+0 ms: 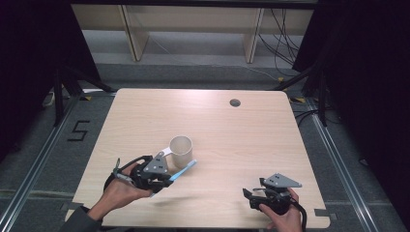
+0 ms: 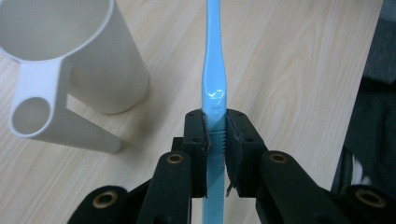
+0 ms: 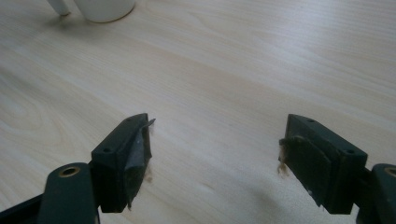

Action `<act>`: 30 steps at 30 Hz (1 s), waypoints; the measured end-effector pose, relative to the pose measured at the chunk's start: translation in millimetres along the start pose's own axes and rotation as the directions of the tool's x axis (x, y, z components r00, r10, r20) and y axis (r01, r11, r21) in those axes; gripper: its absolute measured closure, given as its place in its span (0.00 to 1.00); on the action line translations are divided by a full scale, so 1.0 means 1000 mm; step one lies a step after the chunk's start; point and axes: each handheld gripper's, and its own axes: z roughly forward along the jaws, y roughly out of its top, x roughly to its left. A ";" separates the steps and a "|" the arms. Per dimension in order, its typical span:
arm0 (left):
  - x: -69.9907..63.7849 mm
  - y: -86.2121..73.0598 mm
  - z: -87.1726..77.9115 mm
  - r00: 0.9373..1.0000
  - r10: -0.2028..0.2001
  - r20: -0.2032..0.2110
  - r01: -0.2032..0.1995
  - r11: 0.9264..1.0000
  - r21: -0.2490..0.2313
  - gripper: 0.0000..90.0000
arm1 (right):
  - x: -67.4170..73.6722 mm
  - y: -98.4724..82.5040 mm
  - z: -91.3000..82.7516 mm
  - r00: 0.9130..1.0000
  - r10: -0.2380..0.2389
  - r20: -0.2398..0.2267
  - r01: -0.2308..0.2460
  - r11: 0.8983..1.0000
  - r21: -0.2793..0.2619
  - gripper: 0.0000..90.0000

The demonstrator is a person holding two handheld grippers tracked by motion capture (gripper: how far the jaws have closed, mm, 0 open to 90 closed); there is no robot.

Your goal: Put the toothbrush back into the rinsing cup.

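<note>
We have the left gripper [image 2: 215, 135] clamped on a light blue toothbrush [image 2: 213, 70], its jaws pressed tight against the ridged part of the handle, with the slim neck running forward and up out of the left gripper view. In the high view the toothbrush [image 1: 184, 169] slants out from the left gripper [image 1: 170, 180] toward the white cup [image 1: 182, 151], its far end close beside the cup's base and seemingly clear of the wooden table [image 1: 241, 135]; we cannot see the bristle end well enough to say which way it faces. The cup [image 2: 74, 51] stands upright, its flat handle with a round hole pointing toward our left hand [image 1: 118, 191]. We judge the toothbrush to be very light, stiff along the thick handle and springier at the thin neck, with smooth plastic that could twist or slip in a loose pinch; the ribbed stretch where we hold it is the sound place to grip, and it leaves plenty of length free to drop into the cup. The cup looks light too, so a knock on its rim could tip it. Our right gripper [image 3: 215, 154] rests near the table's near right corner, jaws spread wide with nothing between them.
</note>
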 end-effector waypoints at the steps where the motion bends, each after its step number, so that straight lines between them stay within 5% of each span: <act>1: 0.001 -0.003 0.000 1.000 -0.007 -0.011 0.007 1.000 -0.018 0.87 | 0.000 0.000 0.000 1.000 -0.003 0.007 0.003 1.000 -0.004 0.27; 7: 0.001 -0.006 -0.001 1.000 -0.026 0.005 0.026 0.998 -0.060 0.87 | 0.000 0.000 0.000 1.000 -0.004 0.005 0.004 1.000 0.003 0.27; 12: 0.001 -0.005 -0.004 0.999 -0.027 -0.020 0.025 0.994 -0.104 0.87 | 0.000 0.000 0.000 1.000 0.001 0.000 -0.001 1.000 0.003 0.27; 17: 0.002 -0.007 -0.013 0.996 -0.042 -0.074 0.027 0.981 -0.193 0.87 | 0.000 0.000 0.000 1.000 0.000 0.002 0.000 1.000 -0.006 0.27; 19: 0.003 -0.008 -0.019 0.996 -0.069 -0.057 0.052 0.967 -0.250 0.87 | 0.000 0.000 0.000 1.000 0.008 -0.006 -0.008 1.000 -0.004 0.27; 22: 0.003 -0.011 -0.024 0.995 -0.068 -0.066 0.048 0.963 -0.267 0.87 | 0.000 0.000 0.000 1.000 0.000 0.001 0.000 1.000 0.001 0.27; 24: 0.004 -0.013 -0.027 0.994 -0.089 -0.069 0.065 0.953 -0.297 0.87 | 0.000 0.000 0.000 1.000 -0.004 0.007 0.004 1.000 -0.002 0.27; 28: 0.007 -0.019 -0.035 0.984 -0.144 -0.108 0.089 0.911 -0.402 0.87 | 0.000 0.000 0.000 1.000 -0.005 0.009 0.005 1.000 0.000 0.27; 30: 0.009 -0.021 -0.038 0.980 -0.159 -0.119 0.093 0.898 -0.431 0.87 | 0.000 0.000 0.000 1.000 0.003 -0.001 -0.003 1.000 -0.001 0.27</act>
